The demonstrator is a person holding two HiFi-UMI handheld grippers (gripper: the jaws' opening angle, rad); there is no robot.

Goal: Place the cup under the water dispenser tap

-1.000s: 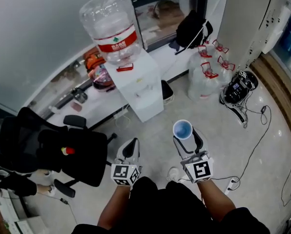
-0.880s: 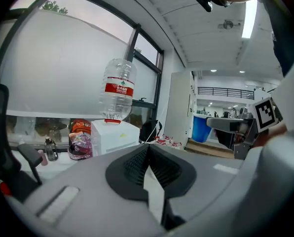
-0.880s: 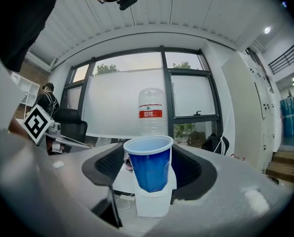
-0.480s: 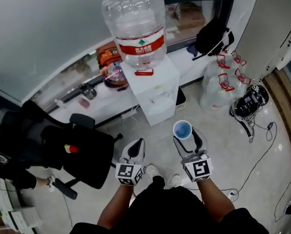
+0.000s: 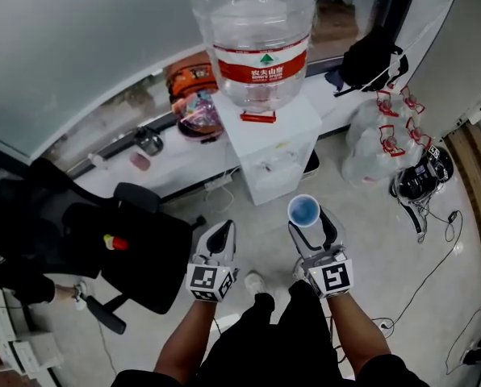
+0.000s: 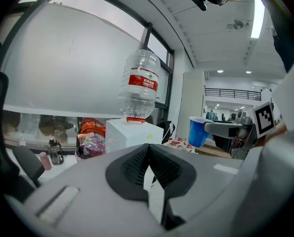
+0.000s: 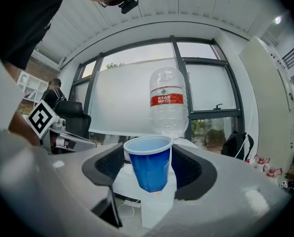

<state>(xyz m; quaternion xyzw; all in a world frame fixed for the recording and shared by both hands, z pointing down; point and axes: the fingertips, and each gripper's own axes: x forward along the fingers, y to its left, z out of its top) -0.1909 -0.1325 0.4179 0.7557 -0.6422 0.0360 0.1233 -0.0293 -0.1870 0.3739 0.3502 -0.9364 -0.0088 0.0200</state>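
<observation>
Carrying a blue plastic cup (image 7: 148,164) in the right gripper (image 5: 310,230), short of the dispenser.

Clamps the cup upright by its sides between the two dark right pads (image 7: 106,167), rim up, with the jaws spread only as wide as the cup's body. Holds it in the air over the pale floor (image 5: 361,240), near the front of the white box-shaped water dispenser (image 5: 273,139) and lower than its top, not touching it and not under a tap. Faces the clear upturned water bottle (image 5: 257,31) with a red label, seated on top of the dispenser. Holds the left gripper (image 5: 222,230) just beside the right one, its pads pressed together at the tips and gripping nothing. Stands with a black office chair (image 5: 119,248) off to the left.
</observation>
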